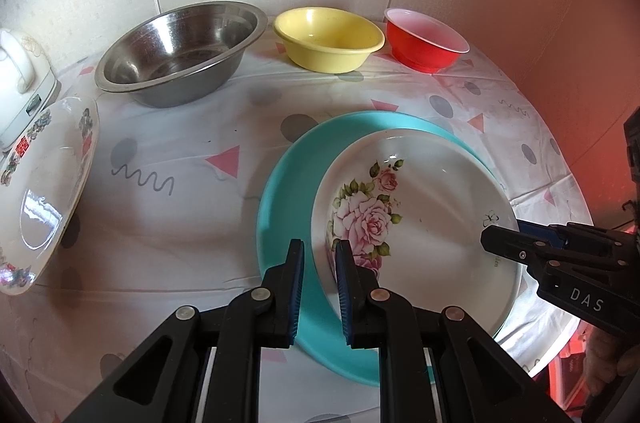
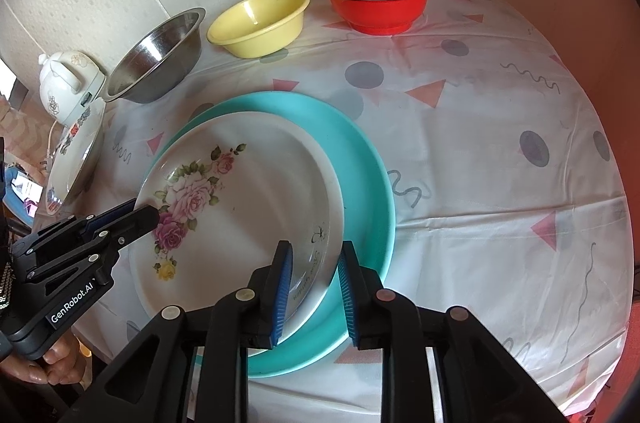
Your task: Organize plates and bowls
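Straddling the near rim of the white rose-patterned ceramic plate [image 2: 240, 207], the right gripper [image 2: 314, 287] shows a gap at both blue pads, so nothing is held; the left gripper [image 1: 319, 287] stands narrow at the opposite rim, its grip uncertain. That plate lies off-centre on the turquoise plastic plate [image 2: 368, 191], on the patterned tablecloth [image 2: 500, 151]. Risk: withdrawing could drag the upper plate further askew.
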A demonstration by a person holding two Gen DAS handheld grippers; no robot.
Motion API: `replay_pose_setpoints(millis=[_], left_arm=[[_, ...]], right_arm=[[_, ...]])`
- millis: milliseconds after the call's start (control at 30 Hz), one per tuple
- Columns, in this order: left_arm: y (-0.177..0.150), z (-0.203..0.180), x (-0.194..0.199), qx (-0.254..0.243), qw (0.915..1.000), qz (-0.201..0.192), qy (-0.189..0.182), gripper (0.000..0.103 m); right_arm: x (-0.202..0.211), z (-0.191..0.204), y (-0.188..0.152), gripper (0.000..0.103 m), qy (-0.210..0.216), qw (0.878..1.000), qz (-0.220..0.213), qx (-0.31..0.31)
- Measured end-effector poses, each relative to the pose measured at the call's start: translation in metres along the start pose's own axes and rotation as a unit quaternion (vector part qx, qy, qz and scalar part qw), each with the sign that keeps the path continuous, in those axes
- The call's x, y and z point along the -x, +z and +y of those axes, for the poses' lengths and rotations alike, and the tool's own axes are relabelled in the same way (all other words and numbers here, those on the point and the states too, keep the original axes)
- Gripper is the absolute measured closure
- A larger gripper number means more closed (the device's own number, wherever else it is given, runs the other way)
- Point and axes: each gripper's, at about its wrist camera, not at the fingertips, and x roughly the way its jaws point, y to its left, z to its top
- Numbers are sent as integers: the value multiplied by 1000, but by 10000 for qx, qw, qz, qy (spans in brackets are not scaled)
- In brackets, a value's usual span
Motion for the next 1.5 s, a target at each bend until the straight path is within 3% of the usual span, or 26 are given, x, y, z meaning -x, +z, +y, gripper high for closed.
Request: replay_pose_setpoints(millis=[233,667,933,1133,1300,1500], left_arm=[[-3,5,14,72,9998,-161,7,86],[-6,46,67,597,9925,-900,580,86],[-9,65,90,770,9870,-1185,764,86],[-14,81,93,933,9847,-1189,865,86],[-23,107,92,1291,9815,-1076,912,86],[-38,164,98,2011,9685,-1019,1061,81]], right_arm=[[6,0,4,74,-3,9999,-129,-91],[7,6,15,70,-202,9995,-149,-167],[21,7,30,70,-286,9984,-410,-255],[21,35,46,70,255,9986,-459,-42],[5,90,54,68,952,9938,-189,549],[-23,166,59,67,1598,9797,202,1196]])
